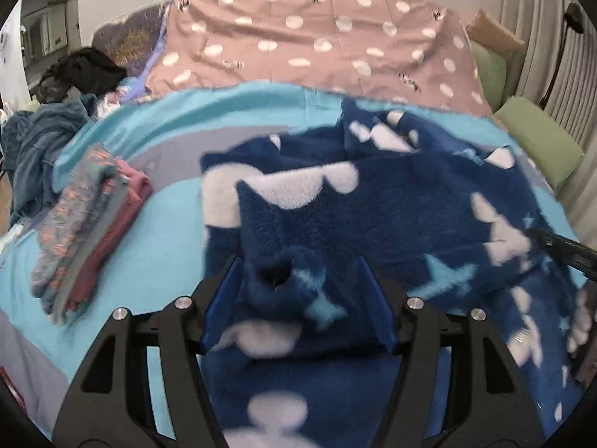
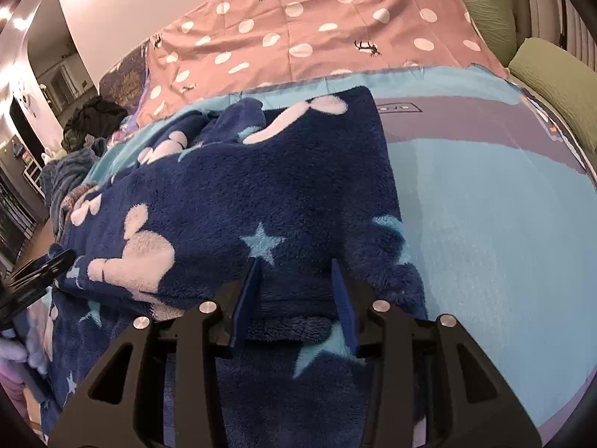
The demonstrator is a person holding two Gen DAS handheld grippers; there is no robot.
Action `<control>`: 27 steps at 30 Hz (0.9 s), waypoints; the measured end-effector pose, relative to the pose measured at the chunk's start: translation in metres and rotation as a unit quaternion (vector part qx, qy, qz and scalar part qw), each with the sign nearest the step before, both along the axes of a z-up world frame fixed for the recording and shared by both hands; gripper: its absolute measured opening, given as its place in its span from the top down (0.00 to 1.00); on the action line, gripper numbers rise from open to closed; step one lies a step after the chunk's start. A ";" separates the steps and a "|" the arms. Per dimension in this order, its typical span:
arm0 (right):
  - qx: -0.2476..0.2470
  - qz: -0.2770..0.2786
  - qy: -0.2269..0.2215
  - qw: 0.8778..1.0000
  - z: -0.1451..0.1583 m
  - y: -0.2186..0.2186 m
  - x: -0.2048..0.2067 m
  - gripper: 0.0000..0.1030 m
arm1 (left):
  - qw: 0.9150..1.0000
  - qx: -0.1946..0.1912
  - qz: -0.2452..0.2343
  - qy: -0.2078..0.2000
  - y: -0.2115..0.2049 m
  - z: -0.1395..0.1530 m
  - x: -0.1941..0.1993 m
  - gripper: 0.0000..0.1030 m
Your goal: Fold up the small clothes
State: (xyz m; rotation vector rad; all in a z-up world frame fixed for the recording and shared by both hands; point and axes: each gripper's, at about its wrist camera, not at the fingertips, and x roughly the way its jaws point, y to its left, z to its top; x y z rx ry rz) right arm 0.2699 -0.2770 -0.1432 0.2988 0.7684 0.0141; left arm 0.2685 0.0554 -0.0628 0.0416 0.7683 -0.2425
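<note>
A navy fleece garment [image 1: 391, 209] with white shapes and light-blue stars lies partly folded on a turquoise sheet [image 1: 168, 231]. My left gripper [image 1: 298, 265] has its blue fingers on either side of a bunched corner of the fleece and holds it. My right gripper [image 2: 294, 268] is closed on the folded edge of the same garment [image 2: 231, 194], with fabric between its fingers. The right gripper's black finger shows at the right edge of the left wrist view [image 1: 563, 250]. The left gripper shows at the left edge of the right wrist view [image 2: 33, 272].
A stack of folded clothes [image 1: 82, 224] sits on the sheet at left. A pink dotted cover [image 1: 317, 48] lies behind. Green cushions [image 1: 537, 142] stand at right. Dark and blue clothes [image 1: 41, 138] are piled at far left.
</note>
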 end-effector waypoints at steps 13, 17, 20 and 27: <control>0.082 0.143 -0.065 0.984 0.055 0.041 -0.178 0.61 | 0.994 -0.083 -0.055 -0.043 0.020 0.021 -0.187 0.27; 0.140 0.209 -0.026 0.968 0.038 0.066 -0.218 0.61 | 0.990 -0.095 -0.091 -0.056 0.007 0.019 -0.230 0.27; 0.178 0.235 0.011 0.955 0.019 0.083 -0.242 0.61 | 0.987 -0.091 -0.121 -0.055 -0.004 0.015 -0.252 0.27; 0.213 0.264 0.046 0.939 -0.003 0.107 -0.271 0.60 | 0.990 -0.042 -0.120 -0.063 -0.009 0.007 -0.279 0.27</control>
